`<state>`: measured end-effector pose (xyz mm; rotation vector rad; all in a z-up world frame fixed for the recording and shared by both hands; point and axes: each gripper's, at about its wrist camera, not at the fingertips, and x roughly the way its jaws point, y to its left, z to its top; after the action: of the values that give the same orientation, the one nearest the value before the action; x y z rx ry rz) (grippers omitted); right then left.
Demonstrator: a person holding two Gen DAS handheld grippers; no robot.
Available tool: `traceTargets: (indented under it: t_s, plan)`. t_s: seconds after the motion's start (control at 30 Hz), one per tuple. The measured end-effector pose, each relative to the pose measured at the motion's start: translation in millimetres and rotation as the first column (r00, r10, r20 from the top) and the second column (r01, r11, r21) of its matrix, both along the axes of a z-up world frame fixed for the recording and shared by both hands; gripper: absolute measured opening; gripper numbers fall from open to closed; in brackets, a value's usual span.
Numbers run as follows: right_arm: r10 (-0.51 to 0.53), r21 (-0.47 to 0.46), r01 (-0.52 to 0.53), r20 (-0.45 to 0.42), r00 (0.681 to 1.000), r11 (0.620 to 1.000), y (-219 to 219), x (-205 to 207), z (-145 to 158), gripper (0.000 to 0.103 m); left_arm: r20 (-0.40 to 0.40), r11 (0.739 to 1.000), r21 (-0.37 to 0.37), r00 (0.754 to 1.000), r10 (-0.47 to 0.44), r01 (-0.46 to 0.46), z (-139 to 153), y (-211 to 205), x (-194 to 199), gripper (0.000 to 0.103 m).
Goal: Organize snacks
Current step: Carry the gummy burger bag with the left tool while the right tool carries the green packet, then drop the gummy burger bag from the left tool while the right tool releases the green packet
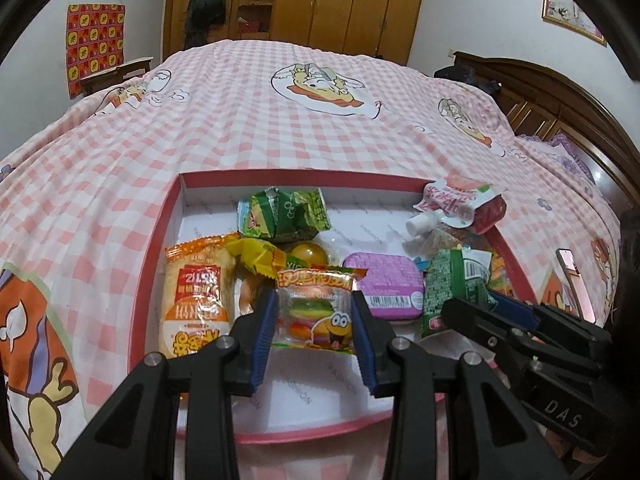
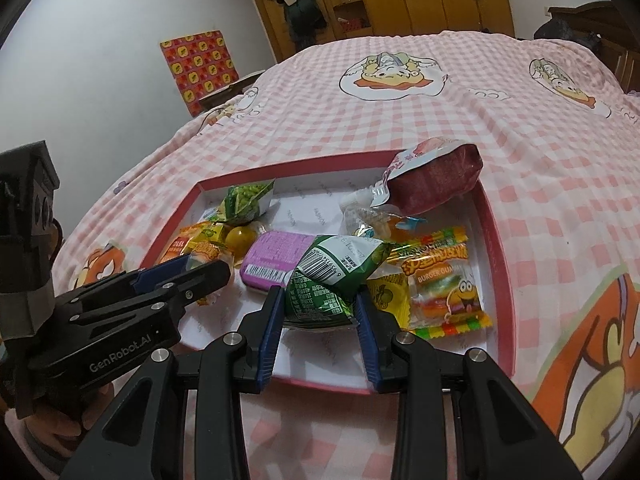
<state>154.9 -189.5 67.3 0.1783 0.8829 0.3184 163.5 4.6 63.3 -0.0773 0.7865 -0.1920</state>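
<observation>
**Both grippers closed on snack packets over the red tray**

Nearest to us, the left gripper has its two blue pads pressed against the sides of one burger gummy packet, held over the near half of the red-rimmed tray. The right gripper is likewise narrowed onto one dark green packet, its pads against both sides; in the left view this same packet appears at the right with the right gripper partly covering it.

We count two grippers, one tray, and two burger gummy packets: the held one and a second lying flat at the tray's right side. Just beyond the grippers we count one purple tin, one orange-and-white rice cracker packet at the left wall, one yellow wrapper and one yellow ball, half hidden behind the held gummies. Farther back lies one crumpled green packet. At the far right corner one red spouted pouch rests tilted on the rim. Below it sits a clear bag whose contents we cannot make out.

The tray rests on a pink checked bedspread. A hand under the left gripper is cut off at the frame's edge.
</observation>
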Motion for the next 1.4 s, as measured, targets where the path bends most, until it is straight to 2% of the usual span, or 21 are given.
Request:
traceTargets:
  t_s: [0.13, 0.33, 0.63, 0.8, 0.97, 1.23, 1.33, 1.4]
  plan:
    - [-0.005, -0.001, 0.005, 0.005, 1.000, 1.000, -1, 5, 0, 0.036, -0.020, 1.000, -0.007, 1.000, 0.010, -0.010, -3, 1, 7, 0.038]
    - [-0.005, -0.005, 0.005, 0.006, 1.000, 1.000, 1, 11, -1, 0.036, -0.061, 0.997, -0.062, 0.998, 0.033, -0.036, -9, 11, 17, 0.037]
    - [0.004, -0.022, -0.004, 0.020, 1.000, 1.000, 3, 21, 5, 0.035, -0.053, 0.998, -0.048, 0.998, 0.033, -0.036, -10, 9, 16, 0.037]
    - [0.020, -0.031, -0.019, 0.042, 0.999, 0.999, 10, 26, 12, 0.031, -0.048, 0.999, -0.035, 0.998, 0.033, -0.035, -10, 8, 16, 0.037]
    - [0.023, -0.067, -0.019, 0.058, 0.998, 0.998, 16, 33, 11, 0.028, -0.049, 0.999, -0.041, 0.998, 0.033, -0.035, -10, 7, 16, 0.037]
    - [0.018, -0.071, -0.013, 0.075, 0.997, 0.997, 15, 34, 10, 0.027, -0.057, 0.998, -0.050, 0.998, 0.026, -0.029, -9, 8, 13, 0.037]
    - [0.011, -0.035, -0.009, 0.057, 0.998, 0.999, 10, 31, 11, 0.029, -0.054, 0.998, -0.052, 0.998, 0.023, -0.026, -5, 8, 9, 0.043]
    - [0.009, -0.007, -0.009, 0.050, 0.999, 1.000, 7, 29, 11, 0.035, -0.045, 0.999, -0.043, 0.999, 0.023, -0.025, -1, 7, 4, 0.052]
